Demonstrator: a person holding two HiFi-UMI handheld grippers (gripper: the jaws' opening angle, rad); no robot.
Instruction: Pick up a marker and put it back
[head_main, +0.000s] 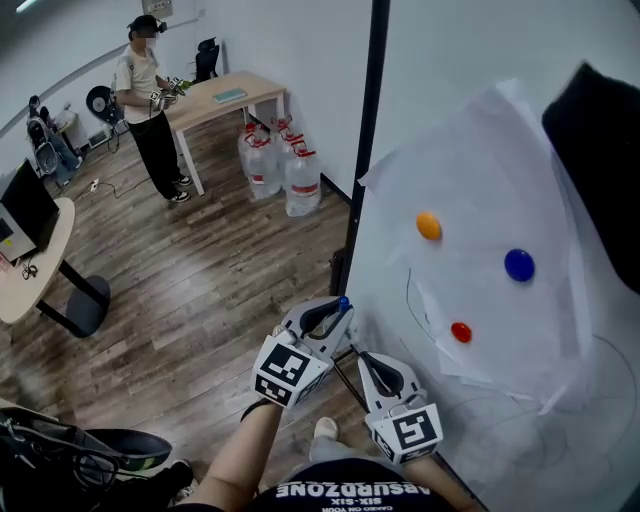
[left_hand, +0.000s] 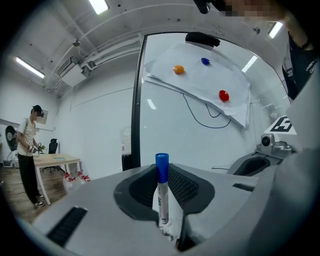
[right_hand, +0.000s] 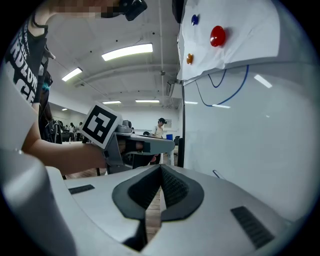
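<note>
My left gripper (left_hand: 162, 172) is shut on a white marker with a blue cap (left_hand: 162, 190), which stands upright between the jaws; its blue cap (head_main: 343, 301) pokes out of the left gripper (head_main: 325, 318) in the head view. Both grippers are held close to a whiteboard (head_main: 480, 430) with black lines drawn on it. My right gripper (head_main: 378, 372) sits just right of the left one, jaws together with nothing between them (right_hand: 160, 175).
White paper (head_main: 500, 200) is pinned to the board by orange (head_main: 428, 225), blue (head_main: 518, 264) and red (head_main: 460, 332) magnets. A black eraser (head_main: 600, 150) sits at top right. The board's black frame post (head_main: 365, 140), water bottles (head_main: 285, 165), desks and a standing person (head_main: 150, 100) lie left.
</note>
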